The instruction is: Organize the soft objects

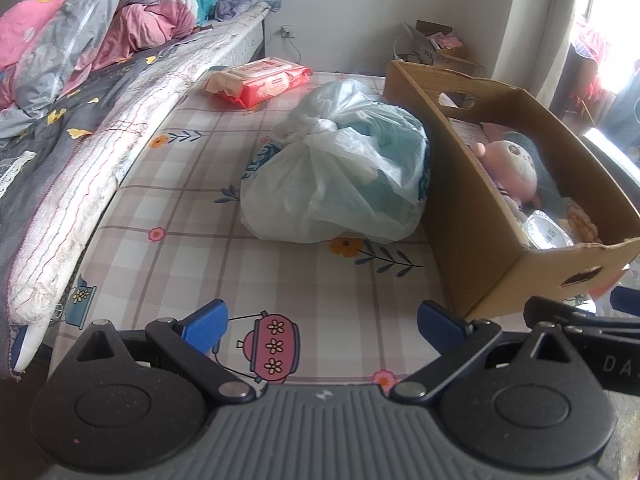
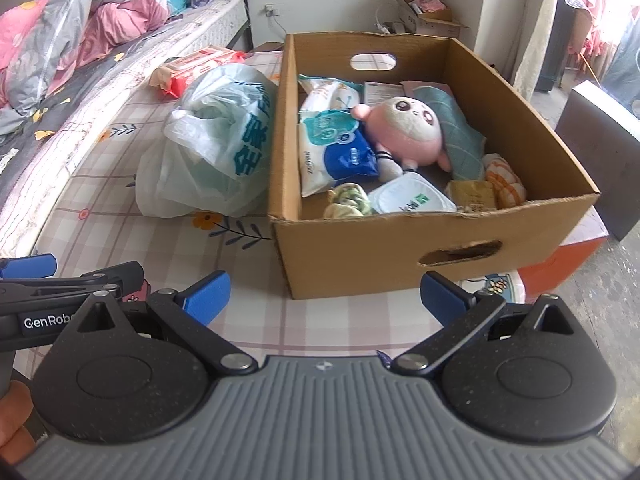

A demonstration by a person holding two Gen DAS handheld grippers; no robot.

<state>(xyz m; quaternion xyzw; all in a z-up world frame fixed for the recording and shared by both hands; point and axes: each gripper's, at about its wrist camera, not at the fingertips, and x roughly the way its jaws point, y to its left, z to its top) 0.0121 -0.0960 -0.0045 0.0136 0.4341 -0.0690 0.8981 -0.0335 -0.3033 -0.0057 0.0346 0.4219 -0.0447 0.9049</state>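
A cardboard box (image 2: 352, 252) stands on a checked mat, holding a pink plush toy (image 2: 404, 128), wipe packs (image 2: 340, 152), a green cloth (image 2: 452, 124) and other soft items. The box (image 1: 472, 216) is at the right in the left wrist view, the plush (image 1: 508, 168) inside it. A knotted pale plastic bag (image 1: 340, 176) (image 2: 208, 144) lies left of the box. A red wipes pack (image 1: 264, 80) (image 2: 200, 64) lies farther back. My left gripper (image 1: 322, 326) is open over the mat, short of the bag. My right gripper (image 2: 324, 298) is open in front of the box's near wall. Both hold nothing.
A bed with a grey sheet and a pink-grey quilt (image 1: 80, 32) runs along the left; its mattress edge (image 1: 100, 172) borders the mat. A smaller open carton (image 2: 424, 12) sits by the far wall. A dark block (image 2: 600, 152) stands on the floor at right.
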